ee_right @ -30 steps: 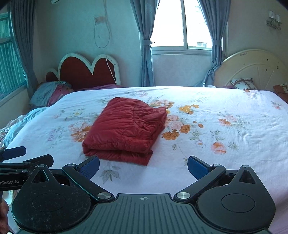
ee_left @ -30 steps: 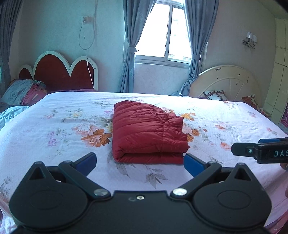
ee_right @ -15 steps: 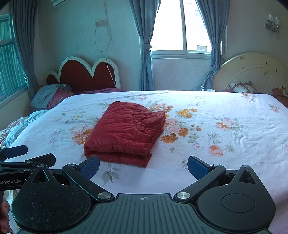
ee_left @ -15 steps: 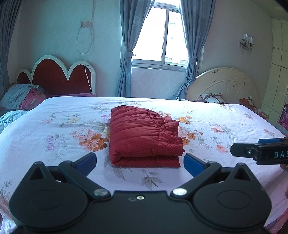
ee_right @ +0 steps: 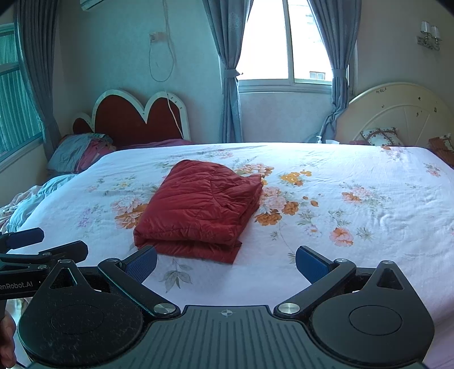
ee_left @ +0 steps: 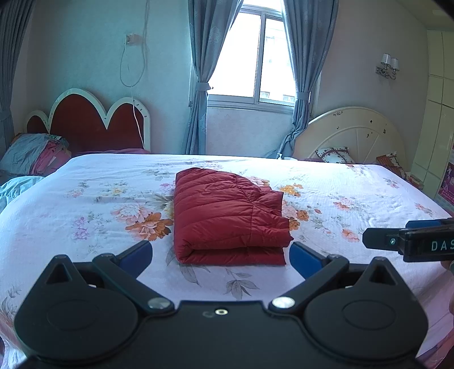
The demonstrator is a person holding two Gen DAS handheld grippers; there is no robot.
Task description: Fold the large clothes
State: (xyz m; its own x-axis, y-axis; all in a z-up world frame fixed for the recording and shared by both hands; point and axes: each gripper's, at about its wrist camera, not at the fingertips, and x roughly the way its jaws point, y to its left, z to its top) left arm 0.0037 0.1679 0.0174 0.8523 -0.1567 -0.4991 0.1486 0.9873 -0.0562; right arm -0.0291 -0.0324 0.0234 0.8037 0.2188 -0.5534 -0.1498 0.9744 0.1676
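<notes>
Both grippers drawn back, splayed, red jacket folded, farther off

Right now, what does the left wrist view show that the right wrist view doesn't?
Only the left wrist view shows the white cupboard doors along the right wall and the right tongs entering from the right. Only the right wrist view shows the side window, an air conditioner's lower edge and the left tongs at the left. Both show the folded red jacket on the floral bedsheet, untouched.
</notes>
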